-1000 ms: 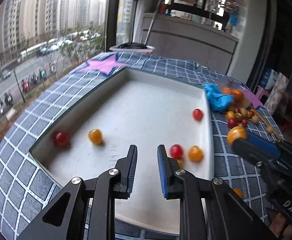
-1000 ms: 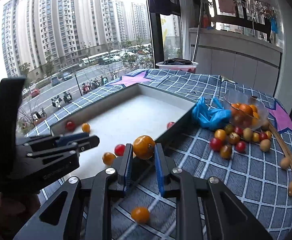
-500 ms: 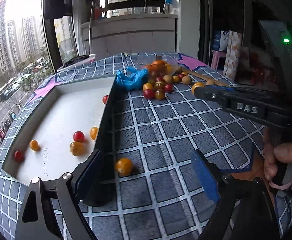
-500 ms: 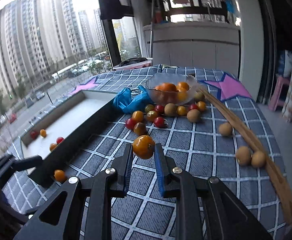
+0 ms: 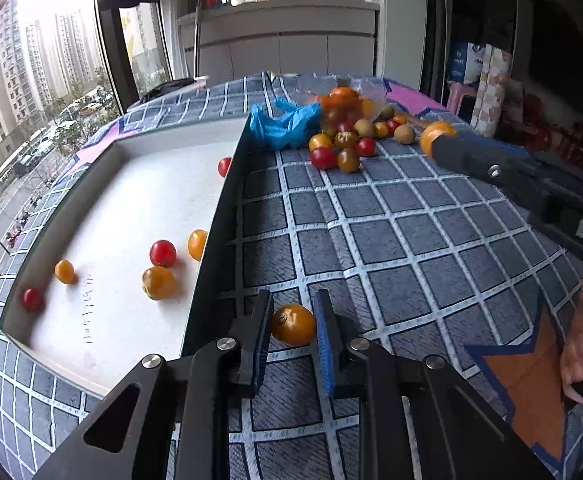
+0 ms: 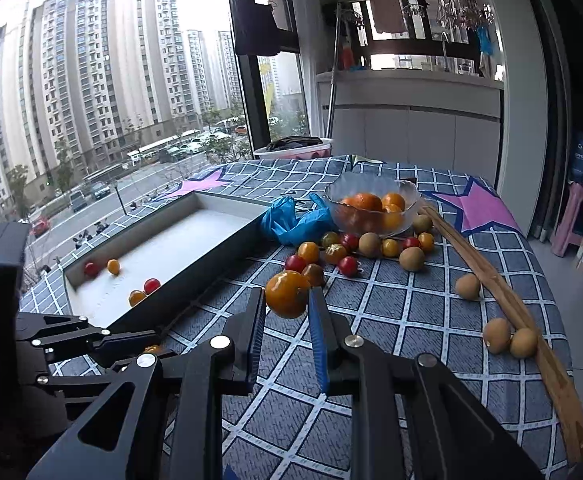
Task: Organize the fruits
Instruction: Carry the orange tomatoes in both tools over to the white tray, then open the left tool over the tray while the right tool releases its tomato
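My left gripper (image 5: pixel 291 330) stands around a loose orange tomato (image 5: pixel 293 324) on the checked cloth, just right of the tray wall; its jaws have closed in on the fruit's sides. My right gripper (image 6: pixel 285 304) is shut on another orange tomato (image 6: pixel 287 294), held above the cloth; it also shows in the left wrist view (image 5: pixel 437 138). The white tray (image 5: pixel 219 216) holds several red and orange tomatoes (image 5: pixel 163 252). A heap of small fruits (image 6: pixel 339 252) lies by a glass bowl (image 6: pixel 371 194) of oranges.
A blue glove (image 6: pixel 291 220) lies between the tray and the bowl. A wooden strip (image 6: pixel 503 300) runs along the right with brown fruits (image 6: pixel 509 340) beside it. The left gripper's body (image 6: pixel 51 344) sits at the lower left of the right wrist view.
The left gripper left the tray, swung over the cloth, opened wide, then narrowed around the loose orange tomato. The right gripper carried its tomato away from the tray, over the cloth.
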A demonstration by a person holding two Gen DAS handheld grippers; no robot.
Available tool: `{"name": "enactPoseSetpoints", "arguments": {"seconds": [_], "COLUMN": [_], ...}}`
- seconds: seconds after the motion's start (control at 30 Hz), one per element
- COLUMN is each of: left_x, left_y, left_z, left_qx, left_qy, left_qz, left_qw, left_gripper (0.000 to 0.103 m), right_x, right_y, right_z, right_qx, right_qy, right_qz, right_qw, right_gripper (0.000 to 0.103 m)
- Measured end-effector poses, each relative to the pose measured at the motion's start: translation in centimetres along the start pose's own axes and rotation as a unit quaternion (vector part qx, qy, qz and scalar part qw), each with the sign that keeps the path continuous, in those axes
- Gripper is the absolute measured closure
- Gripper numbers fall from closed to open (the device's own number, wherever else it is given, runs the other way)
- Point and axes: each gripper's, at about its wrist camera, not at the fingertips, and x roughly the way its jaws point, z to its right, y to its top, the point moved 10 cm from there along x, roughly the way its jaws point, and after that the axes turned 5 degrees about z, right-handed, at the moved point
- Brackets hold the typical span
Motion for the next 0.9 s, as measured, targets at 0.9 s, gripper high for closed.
{"name": "enactPoseSetpoints", "arguments": {"seconds": [0.9], "left_x": [4.4], "left_y": [1.9], "left_z": [-16.6], "left_qx": [-0.153], "left_qy": [0.064], "left_qz": [-0.049], "left_qw": [0.9849], "left_gripper": [0.08], "right_x": [13.4], "right_y": [-0.1], "right_z": [-14.1], "right_qx": [-0.086], "right_qy": [0.065], "right_qz": [-0.135], "right_qw": [0.985], "right_gripper": [0.08]}}
